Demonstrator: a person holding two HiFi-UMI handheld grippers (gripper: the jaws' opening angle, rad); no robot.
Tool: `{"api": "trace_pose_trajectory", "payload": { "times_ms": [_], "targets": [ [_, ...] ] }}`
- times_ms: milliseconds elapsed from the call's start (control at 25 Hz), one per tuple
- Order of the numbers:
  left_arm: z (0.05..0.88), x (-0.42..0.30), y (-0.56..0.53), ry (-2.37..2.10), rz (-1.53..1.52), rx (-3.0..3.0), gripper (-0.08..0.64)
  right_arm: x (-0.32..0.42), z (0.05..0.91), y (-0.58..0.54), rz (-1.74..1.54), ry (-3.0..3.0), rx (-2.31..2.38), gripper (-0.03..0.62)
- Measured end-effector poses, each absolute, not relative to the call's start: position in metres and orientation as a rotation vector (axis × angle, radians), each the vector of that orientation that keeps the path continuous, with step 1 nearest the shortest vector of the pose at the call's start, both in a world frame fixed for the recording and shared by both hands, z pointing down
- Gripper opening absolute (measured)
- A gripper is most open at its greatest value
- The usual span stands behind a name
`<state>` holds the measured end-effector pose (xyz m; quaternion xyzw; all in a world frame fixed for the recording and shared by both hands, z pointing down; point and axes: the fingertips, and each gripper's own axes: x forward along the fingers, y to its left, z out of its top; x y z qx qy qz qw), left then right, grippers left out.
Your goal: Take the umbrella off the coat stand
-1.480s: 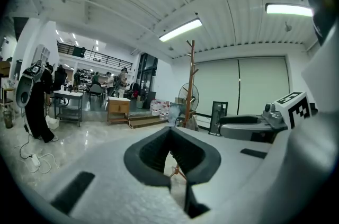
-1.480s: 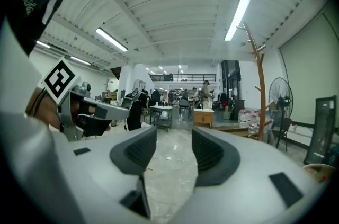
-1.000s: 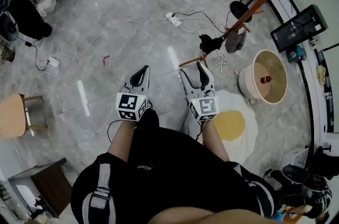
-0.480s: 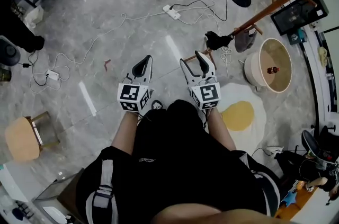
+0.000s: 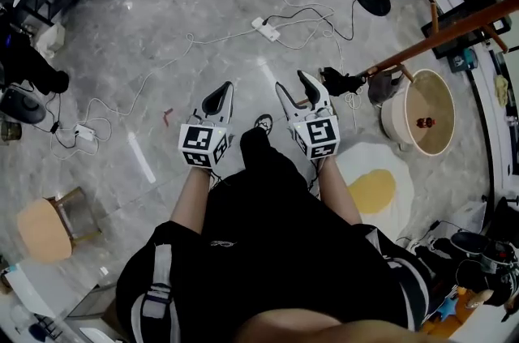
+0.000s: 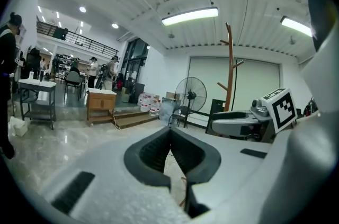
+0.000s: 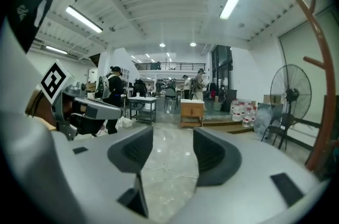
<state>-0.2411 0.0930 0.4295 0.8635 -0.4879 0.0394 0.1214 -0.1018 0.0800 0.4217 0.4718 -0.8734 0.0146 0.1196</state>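
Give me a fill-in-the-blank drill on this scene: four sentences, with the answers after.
1. In its own view, the jaws of the white left gripper are ___, with no gap at the tips.
2. Between the open jaws of the white right gripper there is ___.
3. The fried-egg-shaped rug has a white border and a ___ centre.
4. In the head view, the brown wooden coat stand is on the person's ___ side.

Missing words: shut; nothing; yellow; right
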Motion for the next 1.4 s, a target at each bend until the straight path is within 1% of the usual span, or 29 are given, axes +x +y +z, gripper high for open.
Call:
{"api": "trace_pose_trajectory", "payload": {
  "times_ms": [120,200,240,280,440,600,760,840,1080,1200,1400],
  "targets": [
    [0.427,-0.240,0.042,-1.409,0.165,2.525,-0.002,-0.100,0.428,0.031,0.122,-2.533,1.375,0.236],
    [0.424,-0.230,0.006,-1.387,0.187,2.528,-0.002,-0.090,0.428,-0.002,0.149,-2.510,1.397,0.215],
    [0.423,-0.223,-0.010,-1.375,0.199,2.533,-0.002,-0.082,0.430,-0.018,0.168,-2.502,1.411,0.218],
    [0.424,-0.215,-0.027,-1.361,0.213,2.539,-0.002,-0.075,0.433,-0.033,0.192,-2.498,1.424,0.229],
    [0.436,-0.180,-0.075,-1.243,0.300,2.569,-0.002,-0.048,0.451,-0.072,0.319,-2.484,1.479,0.308],
    [0.454,-0.143,-0.114,-1.133,0.353,2.577,-0.002,-0.019,0.467,-0.099,0.389,-2.438,1.540,0.334],
    [0.475,-0.101,-0.138,-0.991,0.418,2.592,-0.002,0.016,0.490,-0.110,0.493,-2.368,1.648,0.344],
    [0.488,-0.084,-0.149,-0.910,0.459,2.594,-0.002,0.032,0.508,-0.112,0.567,-2.313,1.728,0.364],
    [0.521,-0.031,-0.182,-0.628,0.551,2.631,-0.002,0.080,0.567,-0.106,0.766,-2.045,1.944,0.362],
    [0.527,-0.009,-0.202,-0.474,0.574,2.659,-0.002,0.095,0.580,-0.110,0.824,-1.914,2.062,0.341],
    [0.544,0.018,-0.233,-0.227,0.664,2.731,-0.002,0.105,0.597,-0.117,0.870,-1.729,2.228,0.334]
  ]
}}
